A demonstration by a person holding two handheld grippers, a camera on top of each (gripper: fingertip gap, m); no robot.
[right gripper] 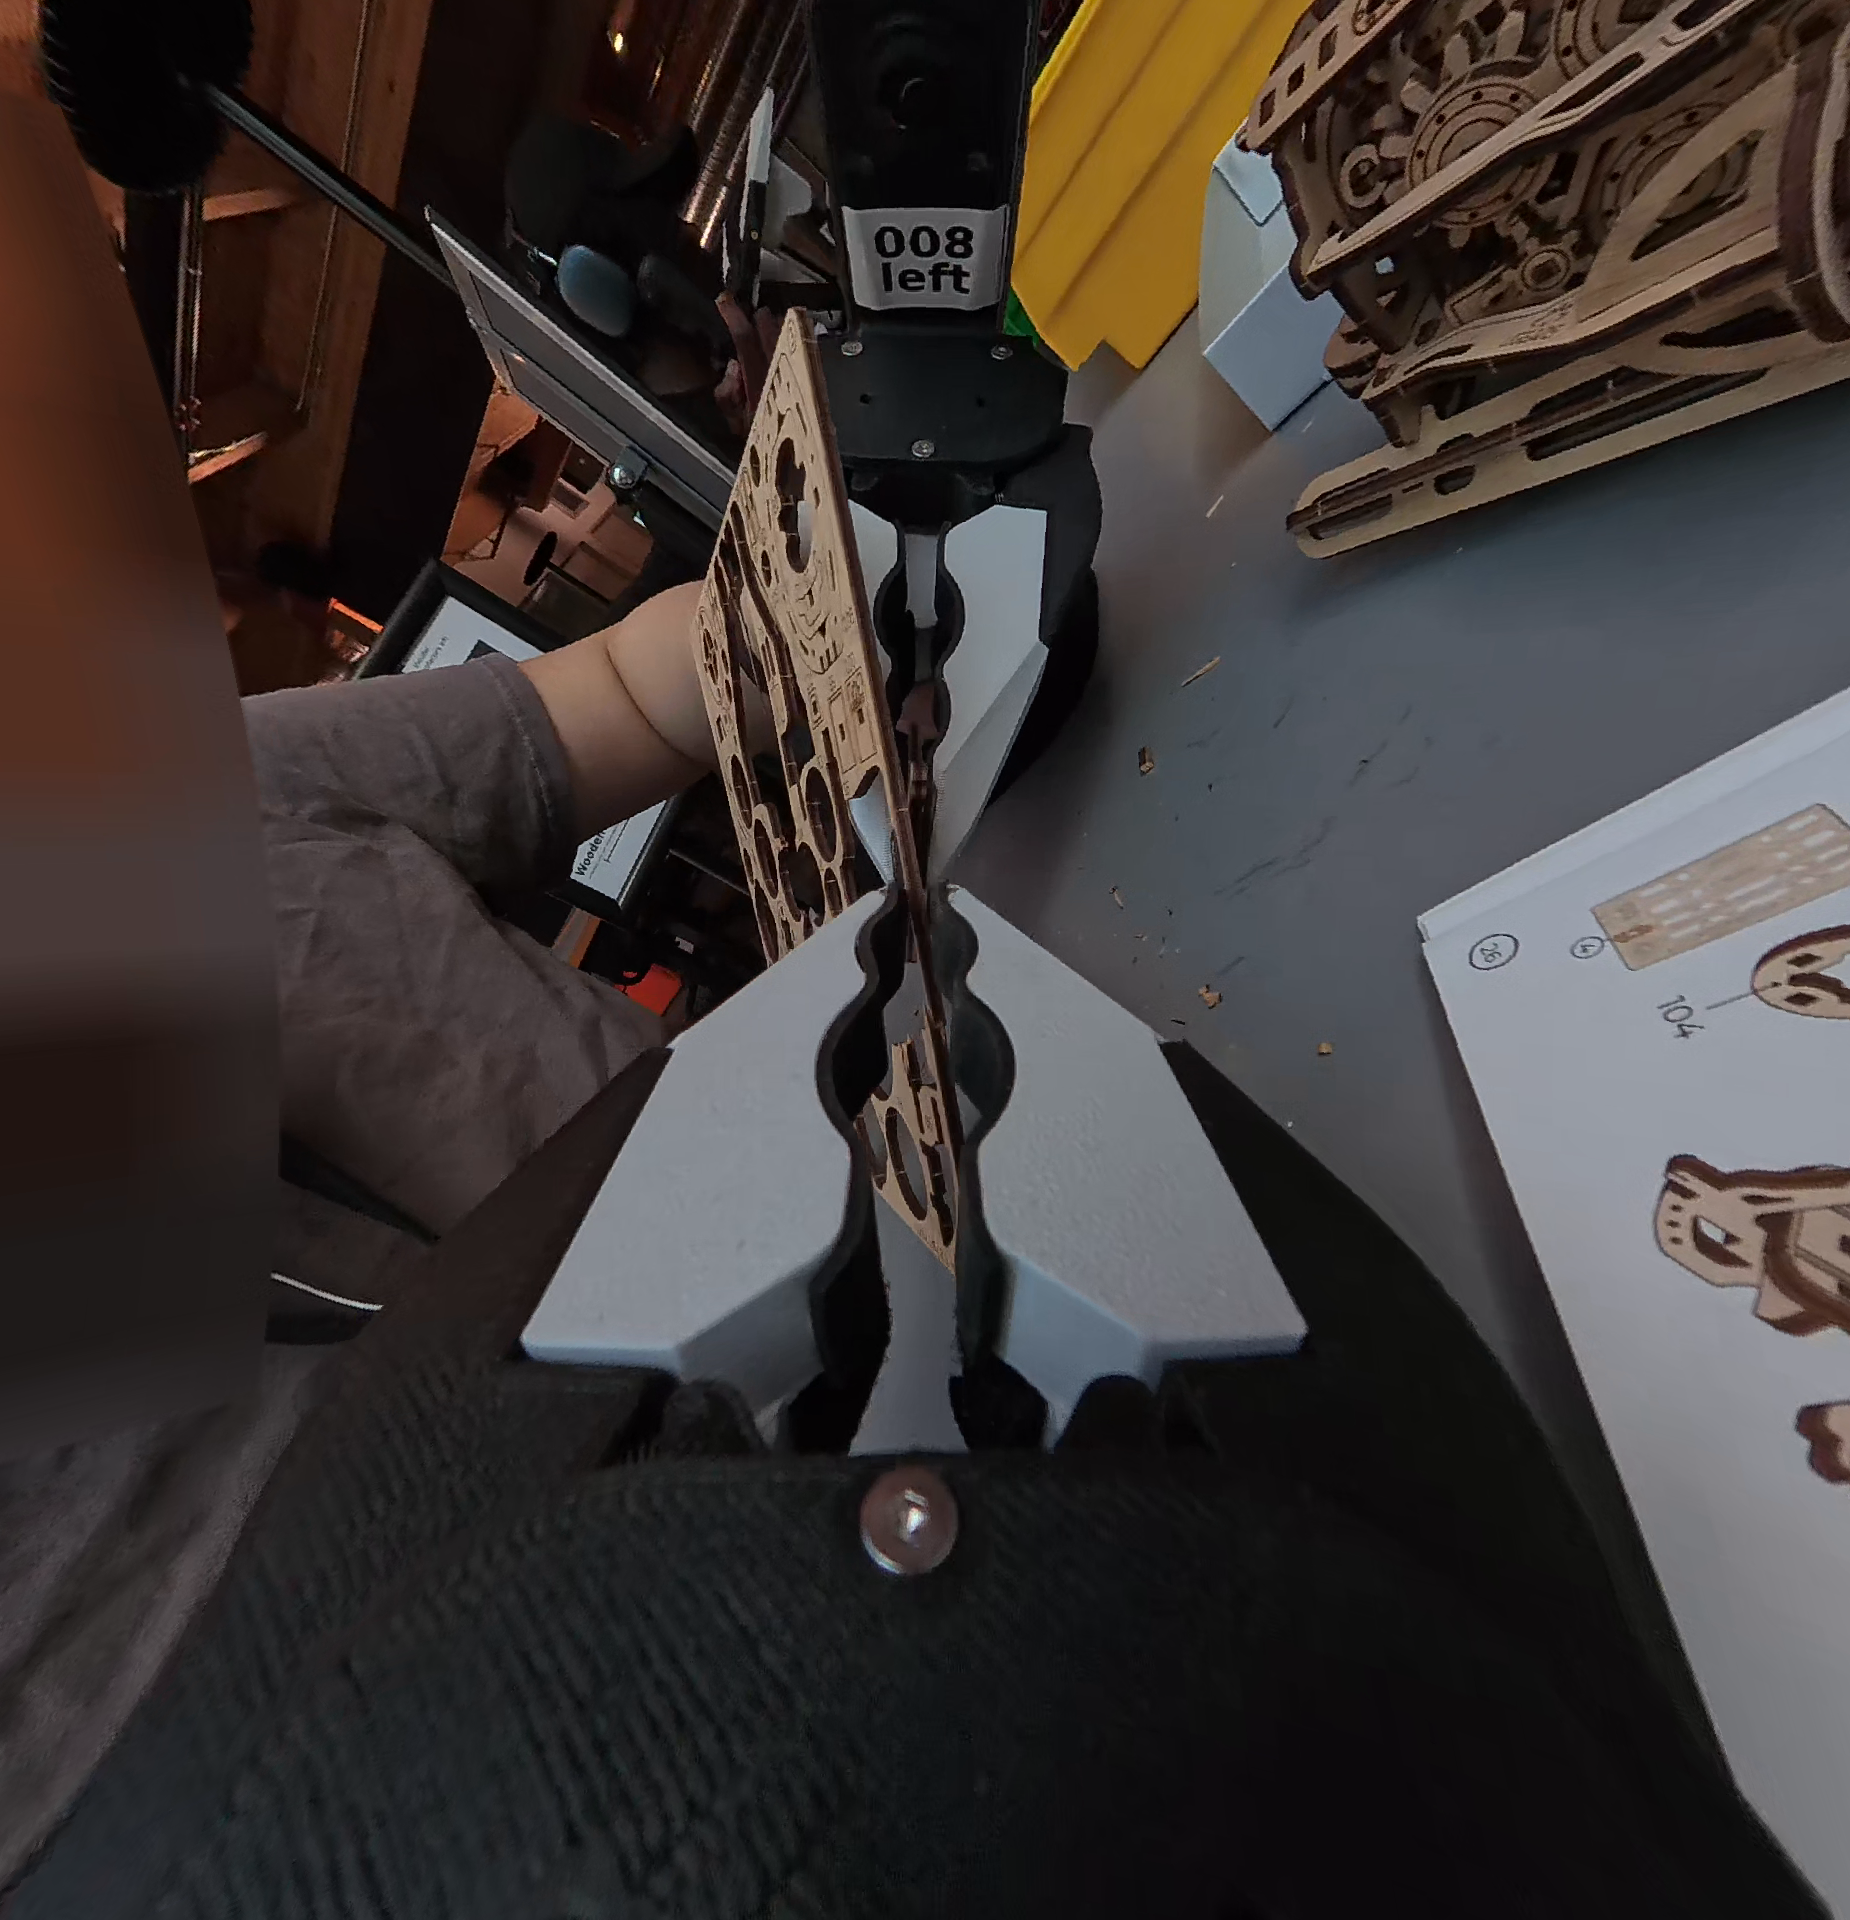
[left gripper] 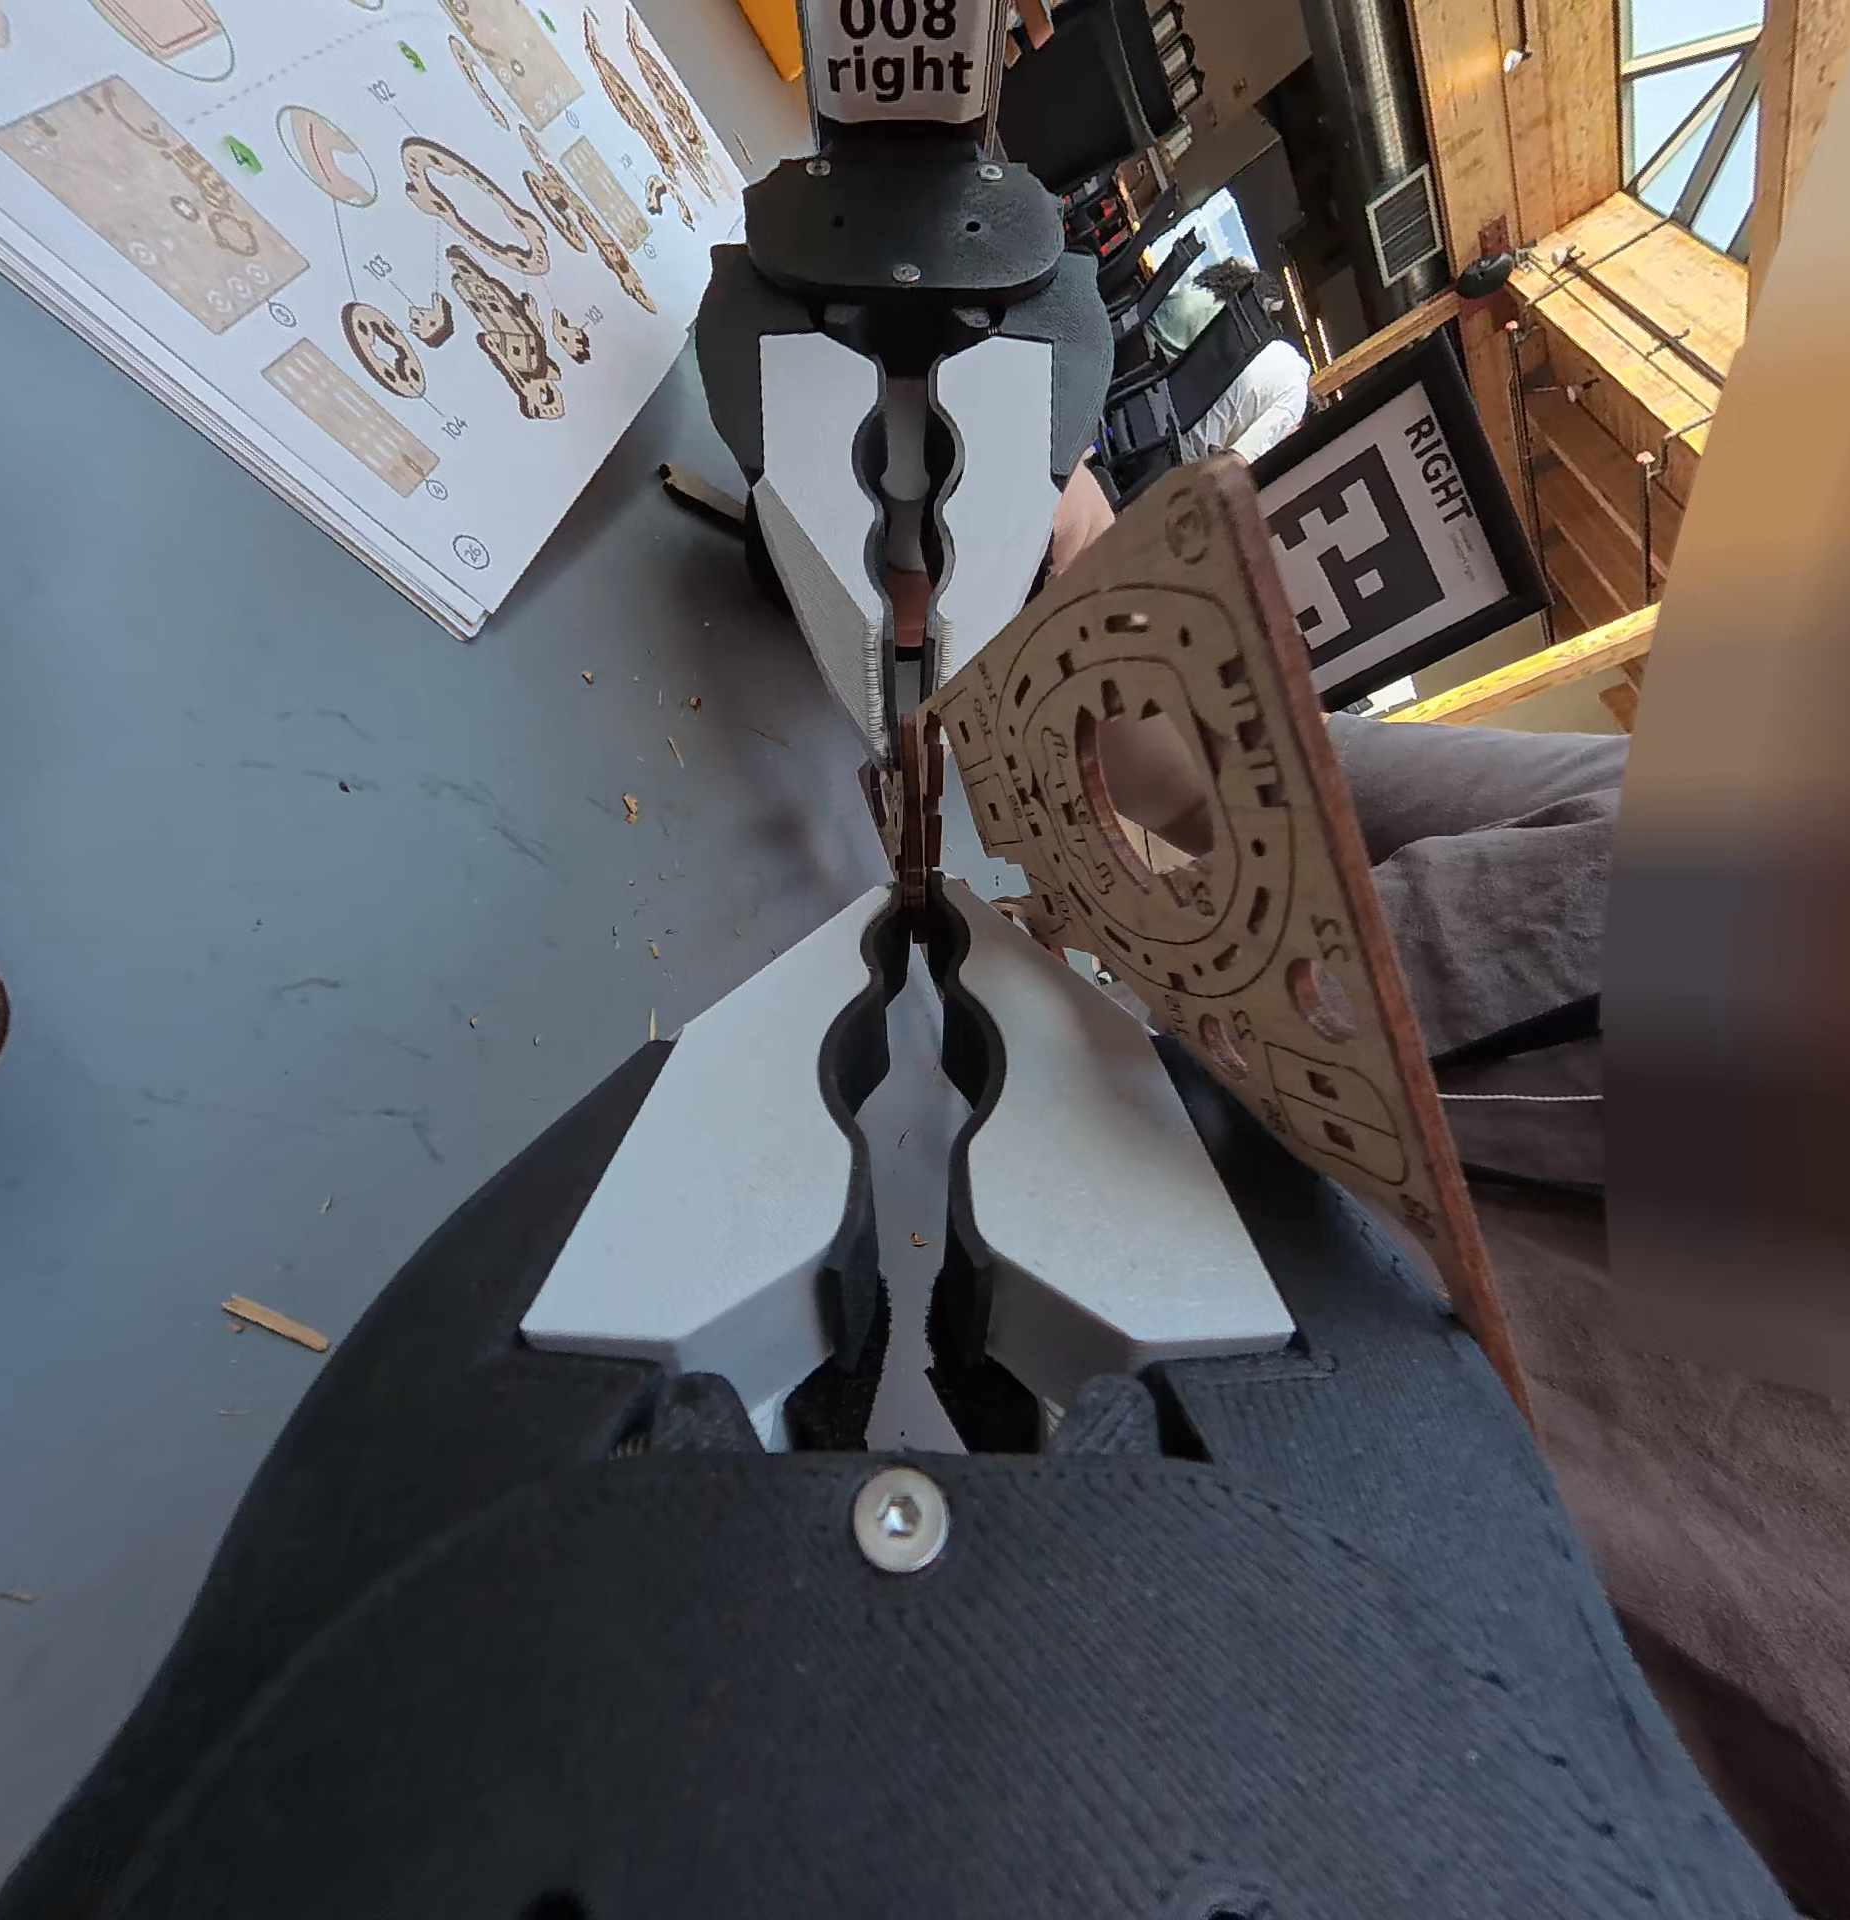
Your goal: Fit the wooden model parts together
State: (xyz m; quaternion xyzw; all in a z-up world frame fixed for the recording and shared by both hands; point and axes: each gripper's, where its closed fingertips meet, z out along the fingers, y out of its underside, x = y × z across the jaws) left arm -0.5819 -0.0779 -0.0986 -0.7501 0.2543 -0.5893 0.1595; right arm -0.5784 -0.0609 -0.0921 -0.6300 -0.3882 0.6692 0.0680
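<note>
My left gripper (left gripper: 916, 909) is shut on a small dark wooden part (left gripper: 913, 821), seen edge-on just past its fingertips. My right gripper (left gripper: 905, 717) comes from the opposite side, tip to tip with it. In the right wrist view my right gripper (right gripper: 916, 914) is shut on a laser-cut wooden sheet (right gripper: 786, 644) that runs between its fingers and on past my left gripper (right gripper: 916, 831). In the left wrist view the sheet (left gripper: 1160, 831) stands tilted to the right of both grippers, with several holes. The small part sits at the sheet's edge; how they join is hidden.
An open instruction booklet (left gripper: 329, 260) lies on the grey table (left gripper: 277, 831), also in the right wrist view (right gripper: 1679, 1143). A large assembled wooden model (right gripper: 1575, 208), a yellow bin (right gripper: 1129, 156) and a white box (right gripper: 1253, 291) stand behind. Wood splinters (left gripper: 277, 1325) lie about. A person's arm (right gripper: 630, 686) is close.
</note>
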